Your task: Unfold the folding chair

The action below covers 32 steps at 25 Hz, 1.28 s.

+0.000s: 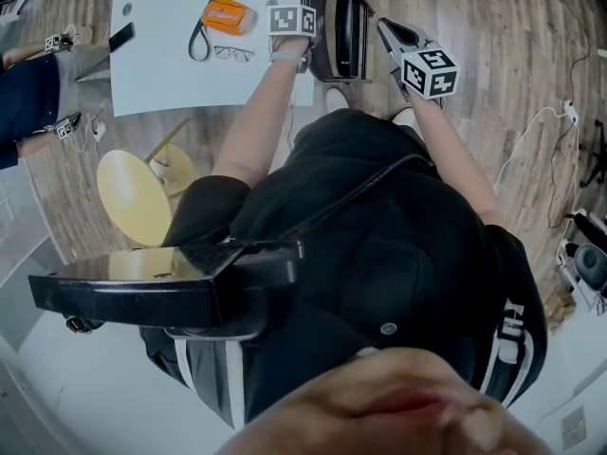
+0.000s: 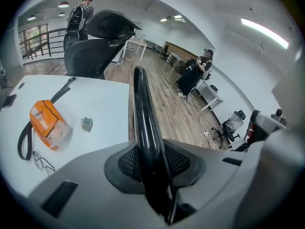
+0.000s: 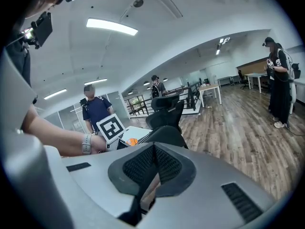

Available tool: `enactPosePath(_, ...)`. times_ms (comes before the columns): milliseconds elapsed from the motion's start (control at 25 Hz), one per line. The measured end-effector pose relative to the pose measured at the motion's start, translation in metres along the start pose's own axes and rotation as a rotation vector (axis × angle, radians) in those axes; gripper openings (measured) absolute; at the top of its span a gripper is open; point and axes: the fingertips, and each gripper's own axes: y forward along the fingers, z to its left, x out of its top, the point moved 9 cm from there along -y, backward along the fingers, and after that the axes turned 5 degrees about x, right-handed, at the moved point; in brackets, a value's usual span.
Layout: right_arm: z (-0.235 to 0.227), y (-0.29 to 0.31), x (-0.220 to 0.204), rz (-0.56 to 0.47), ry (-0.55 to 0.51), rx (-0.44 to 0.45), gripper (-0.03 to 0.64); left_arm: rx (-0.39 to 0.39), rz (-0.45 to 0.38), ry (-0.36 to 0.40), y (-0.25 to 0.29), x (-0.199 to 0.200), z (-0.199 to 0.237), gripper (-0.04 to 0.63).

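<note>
Head view: folding chair (image 1: 341,22) black, glossy, folded flat, upright by white table (image 1: 171,74). L gripper (image 2: 151,168) clamped on its frame tube (image 2: 143,109); R gripper (image 3: 153,162) closed, empty.

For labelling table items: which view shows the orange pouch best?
Left gripper view: the orange pouch lies large and clear on the white table. Head view shows it small; right gripper view, only an orange speck.

White table (image 1: 161,64) w/ orange pouch (image 1: 228,14), glasses (image 1: 232,53), black strap (image 1: 200,42).
</note>
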Motion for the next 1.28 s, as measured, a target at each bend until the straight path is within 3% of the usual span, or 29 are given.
enactPosePath(280, -0.036, 0.004, -0.037, 0.139, 0.059, -0.018, 0.009, 0.022, -0.006, 0.022, 0.008, 0.005, -0.048, 0.092)
enactPosePath(600, -0.08, 0.038, -0.099, 0.279, 0.233, -0.05, 0.012, 0.06, -0.007, 0.023, 0.015, 0.01, -0.095, 0.092)
enactPosePath(840, -0.102, 0.072, -0.149, 0.37, 0.314, -0.087, 0.116, 0.085, -0.013, 0.033, 0.015, 0.01, -0.115, 0.092)
enactPosePath(1040, -0.11, 0.105, -0.171, 0.376, 0.359, -0.137, 0.261, 0.081, -0.026, 0.04, 0.017, 0.012, -0.128, 0.092)
enactPosePath(1200, -0.117, 0.119, -0.178, 0.392, 0.323, -0.236, 0.304, 0.084, -0.036, 0.036, 0.015, 0.011, -0.131, 0.092)
enactPosePath(1280, -0.117, 0.13, -0.19, 0.414, 0.357, -0.217, 0.304, 0.086, -0.044, 0.037, 0.015, 0.01, -0.133, 0.094)
